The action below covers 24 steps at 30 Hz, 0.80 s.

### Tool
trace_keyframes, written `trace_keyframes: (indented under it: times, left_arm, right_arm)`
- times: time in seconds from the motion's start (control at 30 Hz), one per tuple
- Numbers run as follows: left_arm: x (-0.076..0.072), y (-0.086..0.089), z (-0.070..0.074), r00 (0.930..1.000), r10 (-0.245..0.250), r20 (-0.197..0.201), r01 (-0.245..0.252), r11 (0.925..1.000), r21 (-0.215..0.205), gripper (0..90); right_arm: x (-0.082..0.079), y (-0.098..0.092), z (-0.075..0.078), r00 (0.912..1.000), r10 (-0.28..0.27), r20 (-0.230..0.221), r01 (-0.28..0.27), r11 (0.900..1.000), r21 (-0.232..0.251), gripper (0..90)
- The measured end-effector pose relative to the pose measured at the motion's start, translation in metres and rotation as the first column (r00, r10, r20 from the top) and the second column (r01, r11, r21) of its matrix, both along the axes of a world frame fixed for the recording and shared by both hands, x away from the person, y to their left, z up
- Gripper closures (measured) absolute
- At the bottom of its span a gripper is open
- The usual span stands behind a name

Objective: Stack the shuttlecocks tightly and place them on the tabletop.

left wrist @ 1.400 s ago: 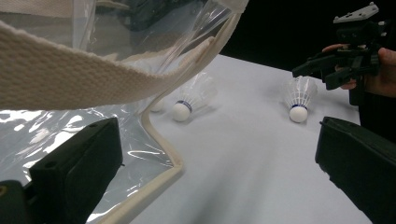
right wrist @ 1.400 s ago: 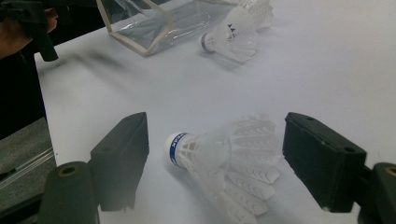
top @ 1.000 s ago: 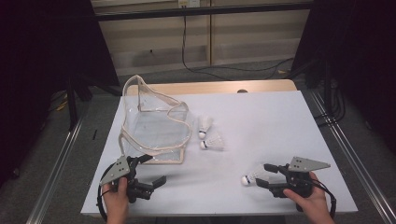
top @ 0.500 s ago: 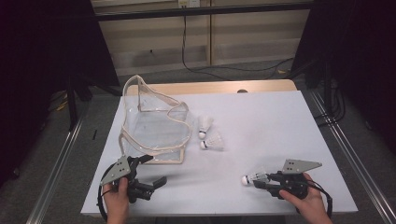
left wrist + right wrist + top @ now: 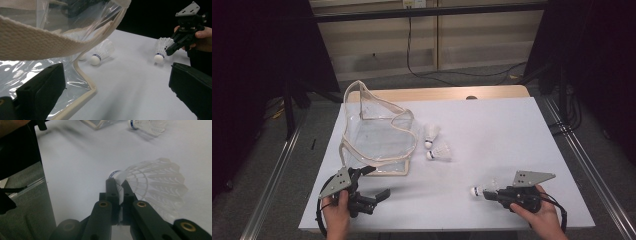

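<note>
Shuttlecocks lie on the white bench [image 5: 512,130] in the high view: two [image 5: 438,151] just beside the clear bag [image 5: 377,137], a third shuttlecock [image 5: 482,189] near the front edge at the right tool [image 5: 492,194]. The left tool [image 5: 372,184] stands wide, holding nothing. Left gripper view: its jaws gape before the bag's strap [image 5: 50,42]. Right gripper view: the right tool [image 5: 119,185] has just been closing and pinches the third shuttlecock's [image 5: 155,180] feather skirt.
</note>
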<state>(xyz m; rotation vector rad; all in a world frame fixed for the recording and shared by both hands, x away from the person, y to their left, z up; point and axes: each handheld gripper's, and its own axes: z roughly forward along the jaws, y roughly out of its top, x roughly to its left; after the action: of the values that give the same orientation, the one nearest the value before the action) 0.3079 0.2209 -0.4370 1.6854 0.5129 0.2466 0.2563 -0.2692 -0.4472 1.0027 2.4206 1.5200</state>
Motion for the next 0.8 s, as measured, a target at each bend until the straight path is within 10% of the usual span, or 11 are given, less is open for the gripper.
trace_keyframes:
  times: [0.8]
  left_arm:
    - [-0.001,0.002,0.000,1.0000,-0.004,0.002,0.004,0.9999,-0.013,0.9]
  right_arm:
    - [0.029,-0.001,0.012,0.9970,-0.076,0.013,0.075,0.996,0.052,89.1]
